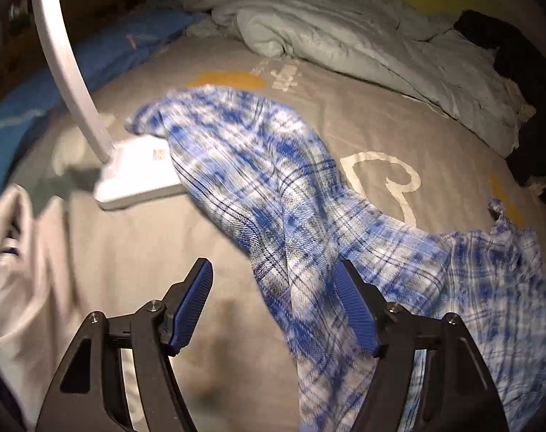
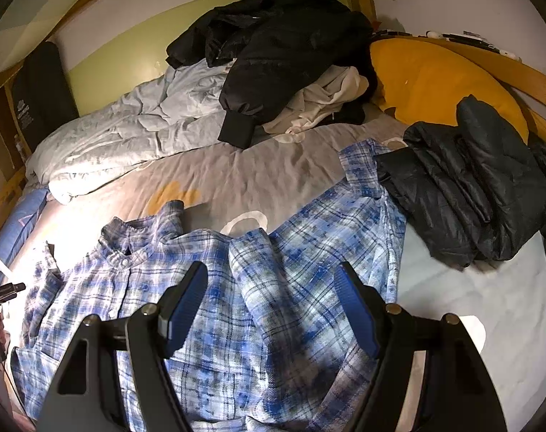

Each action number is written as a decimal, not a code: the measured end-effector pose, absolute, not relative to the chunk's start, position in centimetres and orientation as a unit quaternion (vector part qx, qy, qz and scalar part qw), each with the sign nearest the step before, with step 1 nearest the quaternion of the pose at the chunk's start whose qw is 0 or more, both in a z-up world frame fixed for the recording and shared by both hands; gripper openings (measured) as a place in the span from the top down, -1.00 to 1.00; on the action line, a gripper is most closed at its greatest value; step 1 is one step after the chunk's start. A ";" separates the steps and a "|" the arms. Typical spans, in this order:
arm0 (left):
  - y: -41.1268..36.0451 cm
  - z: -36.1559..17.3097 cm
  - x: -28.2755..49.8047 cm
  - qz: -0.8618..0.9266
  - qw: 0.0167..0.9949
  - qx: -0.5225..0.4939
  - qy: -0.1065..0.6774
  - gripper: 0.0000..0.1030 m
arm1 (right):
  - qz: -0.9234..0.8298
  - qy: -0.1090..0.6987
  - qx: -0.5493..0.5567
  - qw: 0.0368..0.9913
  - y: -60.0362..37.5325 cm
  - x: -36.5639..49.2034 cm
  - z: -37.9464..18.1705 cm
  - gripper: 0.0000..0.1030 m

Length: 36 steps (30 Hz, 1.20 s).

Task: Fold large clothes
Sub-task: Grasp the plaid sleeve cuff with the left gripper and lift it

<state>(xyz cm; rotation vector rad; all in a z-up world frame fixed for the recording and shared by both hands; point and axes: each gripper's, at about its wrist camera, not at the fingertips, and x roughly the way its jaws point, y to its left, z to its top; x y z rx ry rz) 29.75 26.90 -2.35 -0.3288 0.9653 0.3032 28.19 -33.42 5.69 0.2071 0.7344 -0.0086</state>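
One blue-and-white plaid shirt spread on the bed, both grippers open above it.

At the left edge of the right wrist view the shirt's collar lies buttoned and one sleeve is folded over the middle of its body, the cloth rumpled rather than flat. The left hand-held gripper has its jaws apart; a sleeve of the same shirt hangs blurred between them against the right pad, not pinched. The right hand-held gripper stands open over the shirt's body, holding nothing. Counted left to right: one white lamp base, one pale duvet, one black jacket, one yellow pillow, one folded dark puffer jacket.
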 end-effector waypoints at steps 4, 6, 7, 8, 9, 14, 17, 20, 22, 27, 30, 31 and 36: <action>29.1 -3.5 30.7 0.148 0.860 -0.185 0.452 -0.23 | -0.002 0.363 0.096 0.927 -33.2 28.3 5.5 -0.37; 30.4 -3.7 30.7 0.149 0.860 -0.207 0.441 -0.08 | -0.001 0.363 0.096 0.927 -33.1 28.3 5.4 -0.37; 31.0 -3.8 30.5 0.146 0.859 -0.226 0.436 -0.04 | -0.002 0.362 0.096 0.927 -33.1 28.2 5.4 -0.37; 31.5 -3.9 30.4 0.141 0.857 -0.242 0.433 0.06 | -0.002 0.362 0.096 0.927 -33.1 28.3 5.4 -0.37; 32.0 -4.1 30.3 0.135 0.855 -0.261 0.429 0.14 | -0.002 0.364 0.094 0.927 -33.0 28.3 5.3 -0.37; 32.9 -5.3 30.4 0.106 0.839 -0.311 0.433 0.30 | 0.001 0.370 0.090 0.925 -32.6 28.6 5.1 -0.37; 32.7 -6.0 30.7 0.092 0.833 -0.318 0.443 0.30 | 0.003 0.370 0.084 0.925 -32.2 28.6 5.0 -0.37; 32.4 -5.9 30.8 0.101 0.835 -0.310 0.443 0.82 | 0.003 0.370 0.080 0.925 -32.1 28.5 5.0 -0.37; 32.5 -5.5 30.7 0.096 0.836 -0.324 0.433 0.96 | 0.002 0.367 0.081 0.927 -32.2 28.4 5.1 -0.37; 29.7 0.9 28.7 0.103 0.889 -0.260 0.363 0.97 | -0.005 0.361 0.091 0.928 -32.8 28.2 5.4 -0.37; 27.2 5.2 26.2 0.123 0.922 -0.185 0.318 0.97 | -0.005 0.358 0.096 0.929 -33.1 28.1 5.7 -0.37; 26.3 6.4 25.1 0.123 0.929 -0.172 0.303 0.97 | -0.006 0.356 0.097 0.929 -33.1 28.0 5.7 -0.37; 22.1 9.1 22.4 0.042 0.943 -0.168 0.284 0.97 | -0.002 0.352 0.095 0.931 -32.8 27.9 5.9 -0.37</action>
